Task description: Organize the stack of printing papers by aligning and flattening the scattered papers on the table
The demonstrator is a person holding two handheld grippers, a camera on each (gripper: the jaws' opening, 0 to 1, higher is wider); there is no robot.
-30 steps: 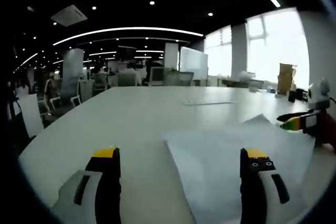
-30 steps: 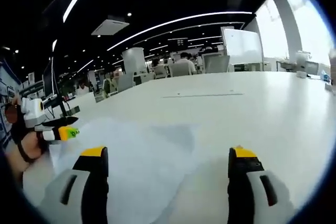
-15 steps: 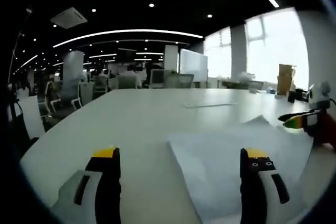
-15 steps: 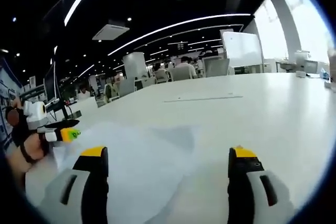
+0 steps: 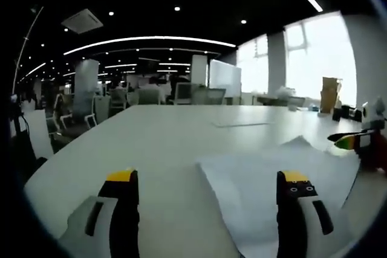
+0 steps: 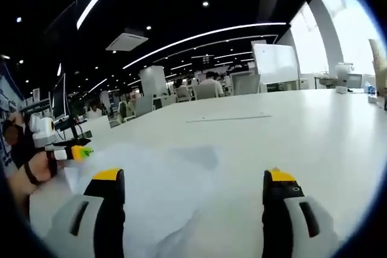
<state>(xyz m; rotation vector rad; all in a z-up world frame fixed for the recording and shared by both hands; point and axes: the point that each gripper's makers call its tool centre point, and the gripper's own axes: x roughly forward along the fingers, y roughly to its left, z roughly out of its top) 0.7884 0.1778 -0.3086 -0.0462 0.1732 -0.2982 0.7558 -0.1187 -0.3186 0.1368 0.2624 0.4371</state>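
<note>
A loose pile of white printing papers (image 5: 272, 185) lies on the white table (image 5: 157, 143), its sheets fanned and out of line; one corner sticks up at the far side. My left gripper (image 5: 208, 179) hovers open at the pile's left edge, its right jaw over the paper. In the right gripper view the same papers (image 6: 151, 179) spread under and ahead of my right gripper (image 6: 190, 176), which is open and holds nothing. The right gripper (image 5: 351, 142) shows at the right edge of the left gripper view, and the left gripper (image 6: 66, 152) at the left edge of the right gripper view, held by a hand.
A single flat sheet (image 5: 242, 124) lies farther out on the table. Office chairs (image 5: 84, 110) and desks stand beyond the far edge, with people seated there. Windows and a cardboard box (image 5: 329, 92) are to the right.
Both views have tilted up a little, so the papers sit lower and closer to the jaws. The jaws stay open as before.
</note>
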